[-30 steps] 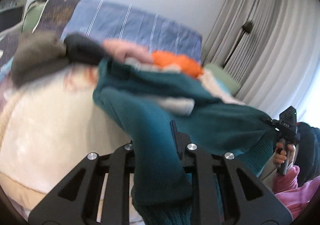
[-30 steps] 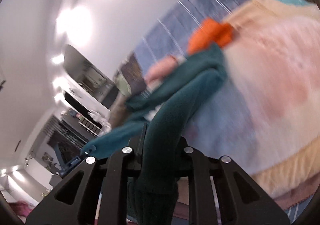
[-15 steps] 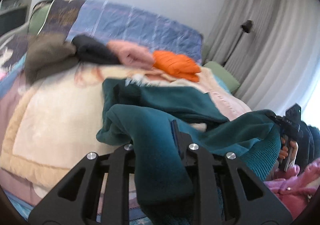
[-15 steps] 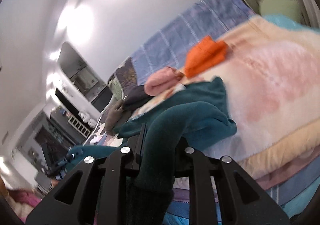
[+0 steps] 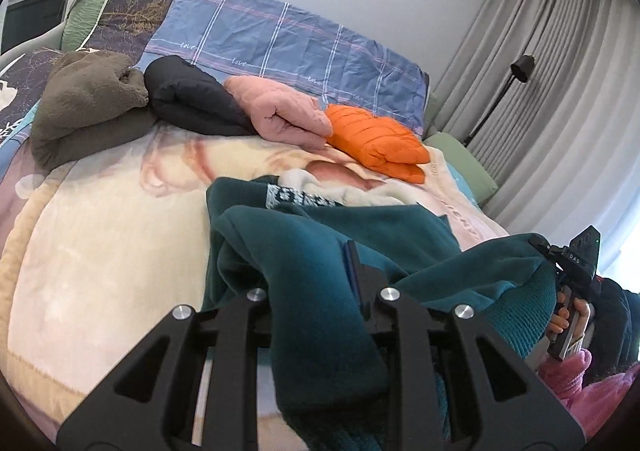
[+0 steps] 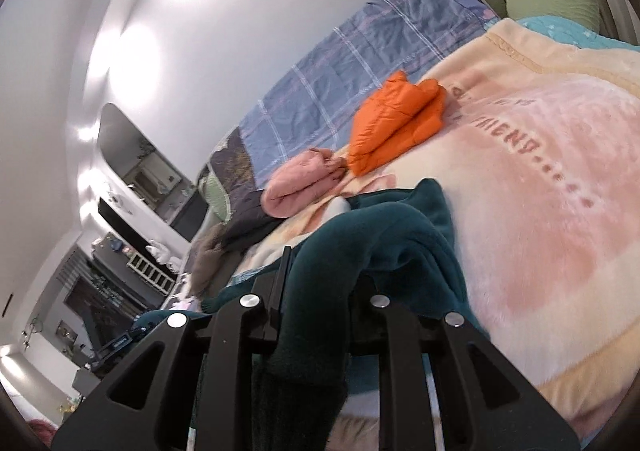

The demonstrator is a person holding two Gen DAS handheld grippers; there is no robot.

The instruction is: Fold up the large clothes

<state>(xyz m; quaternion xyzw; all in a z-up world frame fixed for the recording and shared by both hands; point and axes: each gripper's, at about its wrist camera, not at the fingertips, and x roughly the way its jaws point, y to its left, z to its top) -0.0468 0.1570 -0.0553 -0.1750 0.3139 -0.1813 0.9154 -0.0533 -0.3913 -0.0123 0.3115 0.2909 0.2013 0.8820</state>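
Note:
A large teal fleece garment (image 5: 320, 223) lies bunched on the cream and pink blanket (image 5: 100, 251), its white lining showing at the far edge. My left gripper (image 5: 316, 279) is shut on one thick fold of it, which drapes over the jaws towards the camera. My right gripper (image 6: 320, 275) is shut on another fold of the same teal garment (image 6: 400, 219). In the left wrist view the right gripper (image 5: 576, 271) shows at the right edge, held by a hand, with the teal cloth stretched between the two.
Along the far side of the bed lie folded clothes: brown (image 5: 84, 99), black (image 5: 188, 99), pink (image 5: 280, 111) and orange (image 5: 376, 135). Behind them a blue checked cover (image 5: 280, 35) leans on the wall. A floor lamp (image 5: 520, 67) and curtains stand at right.
The teal garment hung high in front of the folded pile; now it has come down onto the blanket. Both grippers have drawn back towards the bed's near edge, still holding it.

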